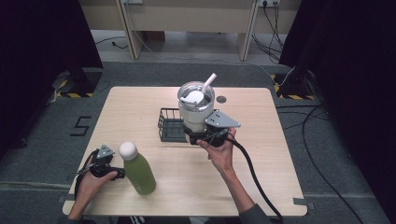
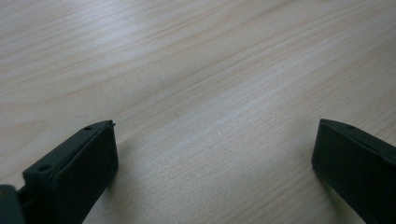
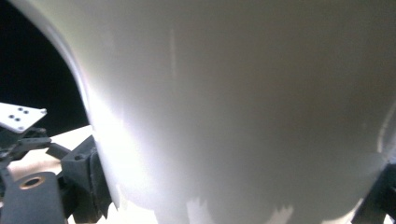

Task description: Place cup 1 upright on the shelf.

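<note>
High view: the right gripper (image 1: 201, 135) clamps the white cup (image 1: 196, 109) low for steady carrying; the left gripper (image 1: 109, 169), jaws wide, holds nothing beside the green bottle (image 1: 138, 171).

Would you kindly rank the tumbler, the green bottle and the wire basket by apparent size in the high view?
1. Tumbler, largest.
2. Green bottle, close behind and nearer the camera, so uncertain.
3. Wire basket, partly hidden by the tumbler, so uncertain.

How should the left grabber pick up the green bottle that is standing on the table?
Grip the green bottle around the middle of its straight body, coming in level from its left, where the left gripper already sits with its jaws wide open. The bottle stands upright and its white cap is round and smooth, so a hold up there would probably slip.
</note>
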Available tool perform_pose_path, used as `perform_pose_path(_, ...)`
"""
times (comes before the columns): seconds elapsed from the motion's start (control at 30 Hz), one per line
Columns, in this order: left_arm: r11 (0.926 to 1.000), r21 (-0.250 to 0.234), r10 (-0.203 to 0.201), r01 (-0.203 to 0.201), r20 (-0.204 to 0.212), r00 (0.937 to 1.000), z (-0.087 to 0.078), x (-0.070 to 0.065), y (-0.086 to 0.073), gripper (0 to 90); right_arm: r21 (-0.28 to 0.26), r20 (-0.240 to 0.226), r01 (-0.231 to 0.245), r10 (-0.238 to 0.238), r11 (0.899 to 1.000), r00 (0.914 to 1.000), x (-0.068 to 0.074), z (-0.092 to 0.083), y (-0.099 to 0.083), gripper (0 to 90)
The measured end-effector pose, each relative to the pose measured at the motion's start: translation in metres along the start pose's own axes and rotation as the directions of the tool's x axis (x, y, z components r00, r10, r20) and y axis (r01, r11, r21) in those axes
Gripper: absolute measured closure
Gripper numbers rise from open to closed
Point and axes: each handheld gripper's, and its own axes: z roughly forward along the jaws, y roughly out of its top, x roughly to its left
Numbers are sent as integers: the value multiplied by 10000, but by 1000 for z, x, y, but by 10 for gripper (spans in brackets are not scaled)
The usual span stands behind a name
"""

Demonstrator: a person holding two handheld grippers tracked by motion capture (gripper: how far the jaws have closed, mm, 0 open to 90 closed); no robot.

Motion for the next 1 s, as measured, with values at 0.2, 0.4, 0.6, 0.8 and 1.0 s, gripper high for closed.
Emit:
perform_pose_path(0.2, 10000, 18, 19, -19, -1, 10000, 0, 0, 0, 0, 9, 292, -32, 32, 10000, 9996, -13, 1, 6, 113)
perform_pose_path(0.4, 10000, 17, 16, -16, 0, 10000, 0, 0, 0, 0, 47, 691, 13, -16, 10000, 9976, -27, 4, 10, 113)
perform_pose_path(0.6, 10000, -13, -6, 6, 7, 10000, 0, 0, 0, 0, 188, 1039, -31, 11, 9998, 9946, -41, 5, 12, 113)
perform_pose_path(0.8, 10000, -1, -3, 3, 0, 10000, 0, 0, 0, 0, 154, 1275, -326, 304, 9993, 9914, -54, 8, 10, 113)
perform_pose_path(1.0, 10000, 2, -2, 2, 4, 10000, 0, 0, 0, 0, 213, 1460, -452, 416, 9988, 9884, -63, 16, 6, 113)
